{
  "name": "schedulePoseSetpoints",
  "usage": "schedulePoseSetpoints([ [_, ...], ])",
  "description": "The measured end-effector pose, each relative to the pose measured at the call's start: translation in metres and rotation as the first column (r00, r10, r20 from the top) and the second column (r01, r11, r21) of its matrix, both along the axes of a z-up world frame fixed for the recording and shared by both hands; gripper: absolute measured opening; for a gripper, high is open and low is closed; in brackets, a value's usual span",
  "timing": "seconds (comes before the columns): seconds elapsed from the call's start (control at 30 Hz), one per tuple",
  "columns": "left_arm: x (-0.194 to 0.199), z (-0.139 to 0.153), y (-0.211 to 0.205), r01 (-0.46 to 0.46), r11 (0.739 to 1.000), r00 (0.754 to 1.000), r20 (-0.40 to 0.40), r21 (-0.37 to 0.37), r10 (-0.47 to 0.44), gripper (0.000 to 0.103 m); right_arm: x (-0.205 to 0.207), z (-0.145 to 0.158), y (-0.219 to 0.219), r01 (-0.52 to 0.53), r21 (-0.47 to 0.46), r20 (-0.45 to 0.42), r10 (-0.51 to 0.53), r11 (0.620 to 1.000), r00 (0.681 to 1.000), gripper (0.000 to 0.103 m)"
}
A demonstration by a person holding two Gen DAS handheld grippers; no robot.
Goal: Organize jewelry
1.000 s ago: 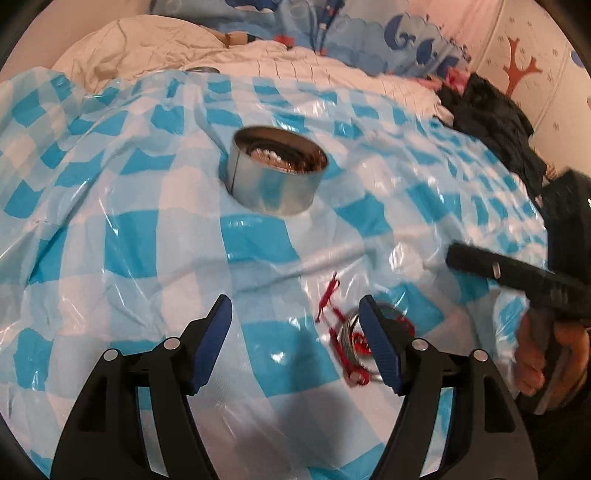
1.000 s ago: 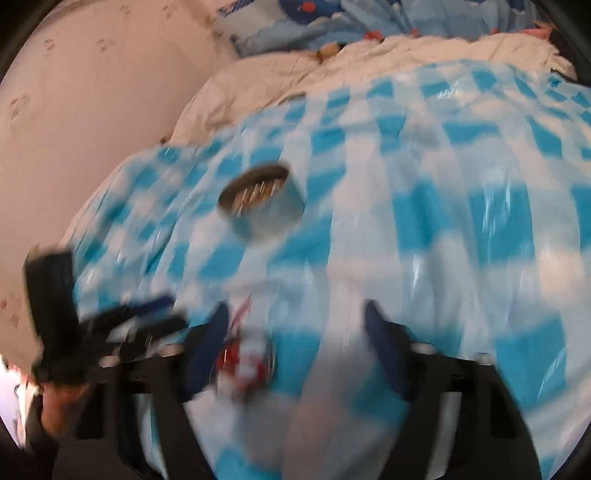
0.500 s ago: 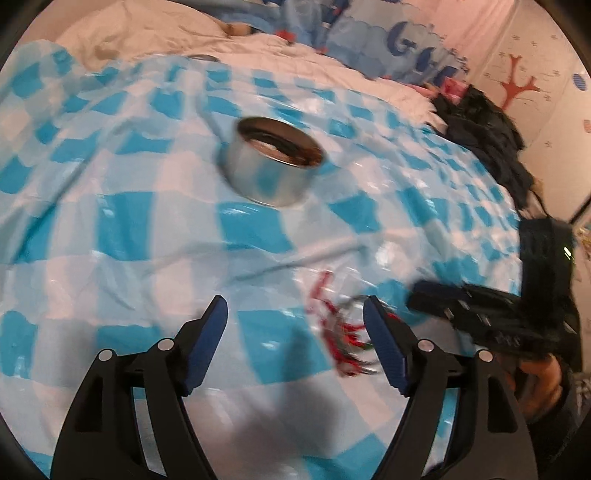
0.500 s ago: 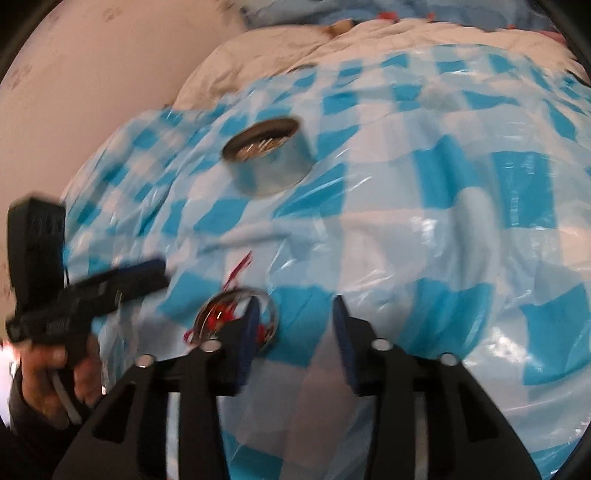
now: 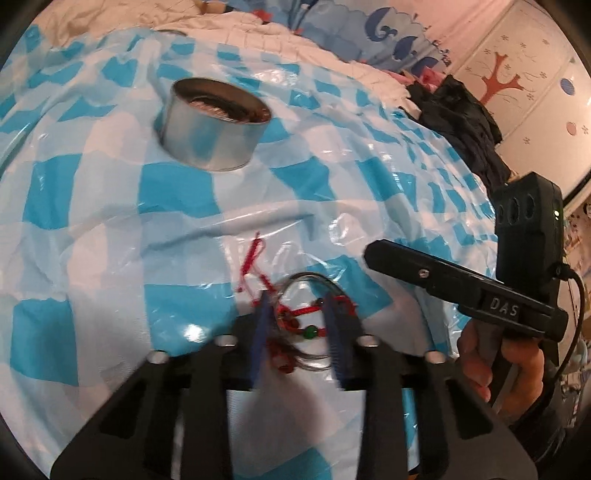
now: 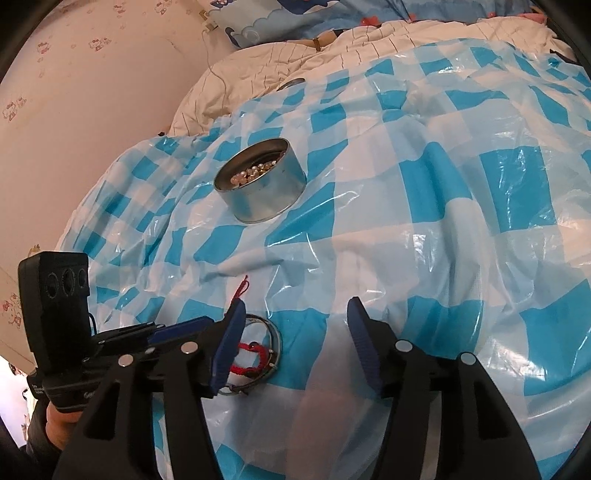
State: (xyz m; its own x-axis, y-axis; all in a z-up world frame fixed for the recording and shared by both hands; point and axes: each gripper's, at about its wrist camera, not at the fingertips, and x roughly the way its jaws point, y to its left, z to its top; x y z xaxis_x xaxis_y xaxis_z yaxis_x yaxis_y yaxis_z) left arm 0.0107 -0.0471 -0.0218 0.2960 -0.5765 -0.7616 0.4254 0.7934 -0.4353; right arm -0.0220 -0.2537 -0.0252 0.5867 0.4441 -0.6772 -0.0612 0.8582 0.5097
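A red cord bracelet point(image 5: 295, 314) with beads lies tangled with a silver bangle point(image 5: 314, 280) on the blue checked plastic sheet point(image 5: 110, 221). My left gripper point(image 5: 297, 332) has its blue fingers narrowed around the cord and bangle, with a gap still between them; its grip is unclear. A round metal tin point(image 5: 214, 125) holding pearls stands farther back; it shows in the right wrist view point(image 6: 260, 188) too. My right gripper point(image 6: 295, 347) is open and empty, just right of the bangle point(image 6: 273, 350) and red cord point(image 6: 251, 356).
The sheet covers a bed with a white quilt point(image 6: 295, 55) and blue pillows point(image 5: 369, 33) behind. Dark clothing point(image 5: 461, 122) lies at the bed's right edge. A pink wall point(image 6: 74, 110) runs along the left side.
My left gripper has moved forward over the bracelet and its fingers have narrowed around it. My right gripper has opened wider and held beside the bangle.
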Motion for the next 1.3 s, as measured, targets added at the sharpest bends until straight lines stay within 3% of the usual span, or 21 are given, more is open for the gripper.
schedulePoseSetpoints([
  [0.03,0.002,-0.002,0.002,-0.007,1.0,1.0,-0.014,0.0,0.007,0.012,0.001,-0.001,0.0,0.001,0.0,-0.002,-0.001,1.0,1.0,0.056],
  [0.17,0.007,-0.011,0.005,-0.015,1.0,0.998,-0.055,-0.007,0.014,0.01,0.002,-0.001,0.001,0.005,0.001,-0.002,-0.005,1.0,1.0,0.057],
  [0.4,0.006,0.012,0.015,-0.015,0.996,1.0,-0.005,-0.084,0.015,0.006,0.004,-0.002,0.0,0.01,0.01,0.0,-0.01,1.0,1.0,0.059],
  [0.67,0.025,0.019,0.052,-0.137,0.986,0.99,-0.001,-0.094,0.138,0.005,0.004,0.001,0.005,-0.037,0.018,0.003,0.037,0.999,0.999,0.06],
  [0.73,0.028,0.017,0.057,-0.159,0.984,0.987,-0.003,-0.082,0.16,0.005,0.003,0.001,0.01,-0.07,0.01,0.003,0.07,0.998,0.998,0.056],
  [0.8,0.03,0.013,0.062,-0.176,0.982,0.984,-0.01,-0.071,0.176,0.005,0.005,-0.001,0.017,-0.11,-0.001,-0.013,0.11,0.994,0.994,0.041],
  [0.9,0.033,0.008,0.064,-0.185,0.981,0.983,-0.017,-0.062,0.184,0.005,0.004,-0.002,0.028,-0.148,-0.06,-0.013,0.147,0.987,0.989,0.027],
  [1.13,0.033,0.003,0.066,-0.189,0.981,0.982,-0.018,-0.05,0.189,0.006,0.007,-0.009,0.052,-0.202,-0.207,-0.033,0.199,0.957,0.979,0.022],
  [1.23,0.033,-0.001,0.066,-0.192,0.98,0.981,-0.025,-0.045,0.191,0.006,0.003,-0.011,0.07,-0.238,-0.344,-0.028,0.243,0.908,0.97,0.022],
  [1.27,0.033,-0.003,0.065,-0.193,0.98,0.981,-0.027,-0.043,0.192,0.006,0.001,-0.011,0.071,-0.237,-0.364,-0.022,0.246,0.901,0.969,0.018],
  [1.3,0.034,-0.004,0.065,-0.193,0.98,0.981,-0.029,-0.042,0.192,0.006,0.0,-0.011,0.072,-0.235,-0.38,-0.02,0.247,0.894,0.969,0.006],
])
